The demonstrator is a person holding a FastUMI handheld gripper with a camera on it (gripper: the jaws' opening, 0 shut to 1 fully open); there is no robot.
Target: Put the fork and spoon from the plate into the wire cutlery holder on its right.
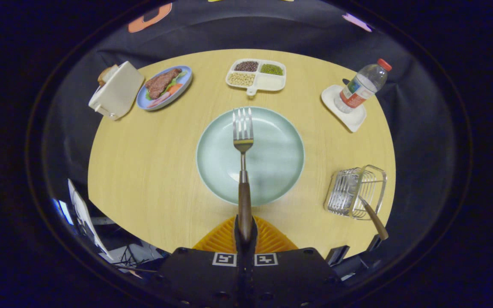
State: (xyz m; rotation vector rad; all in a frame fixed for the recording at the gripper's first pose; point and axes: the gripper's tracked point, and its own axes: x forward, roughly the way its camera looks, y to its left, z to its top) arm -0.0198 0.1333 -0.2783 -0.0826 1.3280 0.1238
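Observation:
My gripper (245,233) is shut on the brown handle of the fork (243,141), which points straight ahead with its tines over the pale green plate (280,171). The fork is lifted above the plate, and the plate's dish is bare. To the right of the plate stands the wire cutlery holder (355,192), near the table's edge. A brown-handled utensil (375,220) leans in it, its handle sticking out toward me; its head is hidden by the wires.
Beyond the plate lies a white divided tray (256,76) of beans. A blue plate of food (164,87) and a white toaster (116,90) sit far left. A water bottle (361,87) stands on a white coaster far right. The round wooden table (144,162) drops off close behind the holder.

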